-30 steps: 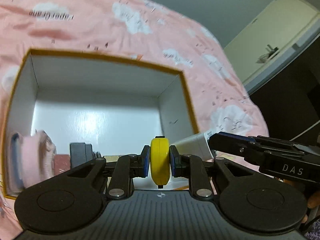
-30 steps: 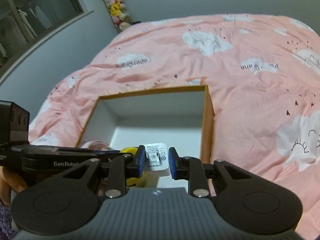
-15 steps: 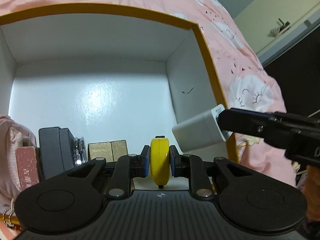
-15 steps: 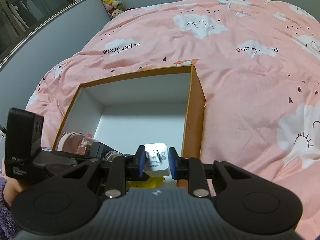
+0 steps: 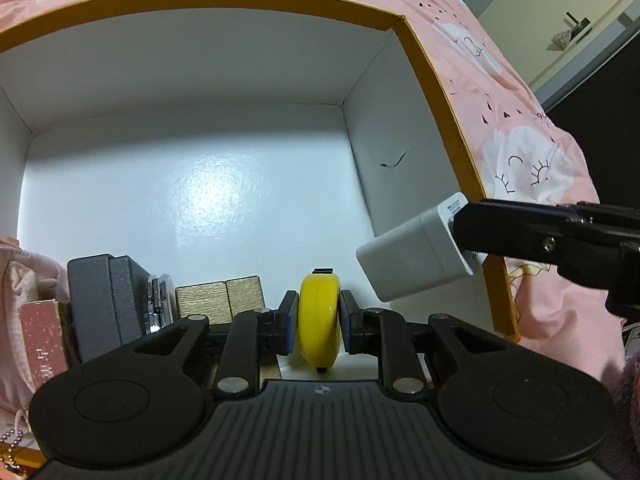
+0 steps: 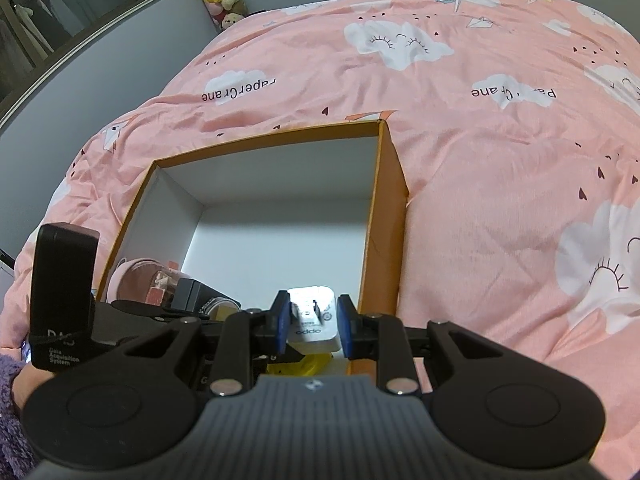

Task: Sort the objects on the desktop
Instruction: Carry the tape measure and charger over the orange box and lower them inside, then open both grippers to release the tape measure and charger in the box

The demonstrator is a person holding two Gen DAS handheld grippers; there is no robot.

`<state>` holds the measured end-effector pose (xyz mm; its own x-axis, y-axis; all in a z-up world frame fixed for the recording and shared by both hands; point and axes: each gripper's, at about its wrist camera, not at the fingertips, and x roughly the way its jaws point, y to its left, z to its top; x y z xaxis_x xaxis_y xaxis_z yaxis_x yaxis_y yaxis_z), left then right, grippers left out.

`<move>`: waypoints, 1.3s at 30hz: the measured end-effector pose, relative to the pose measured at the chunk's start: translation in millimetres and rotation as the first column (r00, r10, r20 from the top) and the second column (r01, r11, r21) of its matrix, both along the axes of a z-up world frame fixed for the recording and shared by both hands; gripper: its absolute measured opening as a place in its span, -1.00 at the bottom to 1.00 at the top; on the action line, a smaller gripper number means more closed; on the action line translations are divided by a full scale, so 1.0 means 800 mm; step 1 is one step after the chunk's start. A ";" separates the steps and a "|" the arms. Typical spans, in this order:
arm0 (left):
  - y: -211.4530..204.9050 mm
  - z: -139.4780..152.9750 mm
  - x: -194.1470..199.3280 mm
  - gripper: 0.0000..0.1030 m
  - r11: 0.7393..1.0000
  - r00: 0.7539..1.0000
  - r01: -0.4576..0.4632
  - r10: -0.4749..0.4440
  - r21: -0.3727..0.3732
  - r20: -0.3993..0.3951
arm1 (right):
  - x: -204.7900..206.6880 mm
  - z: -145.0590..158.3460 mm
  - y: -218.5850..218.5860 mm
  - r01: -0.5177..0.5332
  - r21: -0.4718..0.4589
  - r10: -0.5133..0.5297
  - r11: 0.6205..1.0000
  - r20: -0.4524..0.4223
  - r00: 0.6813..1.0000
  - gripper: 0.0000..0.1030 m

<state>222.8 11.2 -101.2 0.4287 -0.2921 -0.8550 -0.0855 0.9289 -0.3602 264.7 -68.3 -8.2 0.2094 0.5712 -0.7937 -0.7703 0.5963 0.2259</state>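
My left gripper (image 5: 318, 326) is shut on a yellow round object (image 5: 319, 320), held edge-on low inside the near part of an orange-rimmed white box (image 5: 436, 92). My right gripper (image 6: 313, 328) is shut on a white oppo charger (image 6: 310, 320), which also shows in the left wrist view (image 5: 416, 258) just inside the box's right wall. The box also shows in the right wrist view (image 6: 390, 184), and the yellow object (image 6: 298, 364) lies below the charger there.
In the box's near left lie a dark grey case (image 5: 102, 304), a gold block (image 5: 220, 300), a pink pouch (image 5: 24, 280) and a pink card (image 5: 42, 340). The box sits on a pink cloud-print bedspread (image 6: 500, 160). Cupboards (image 5: 560, 32) stand beyond the bed.
Both grippers have moved forward and down into the box, still holding their objects. The charger has come over the right wall to just inside it.
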 end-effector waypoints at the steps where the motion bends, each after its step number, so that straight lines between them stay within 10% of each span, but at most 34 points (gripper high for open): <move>1: 0.000 0.002 -0.001 -0.54 1.000 1.000 0.002 -0.002 0.008 0.002 | -0.001 0.000 0.000 0.001 0.000 -0.001 1.000 0.001 1.000 -0.50; 39: 0.068 0.061 -0.064 -0.52 0.994 0.988 -0.108 0.105 0.023 0.115 | -0.020 -0.050 0.067 0.011 -0.122 -0.025 0.992 -0.110 0.994 -0.41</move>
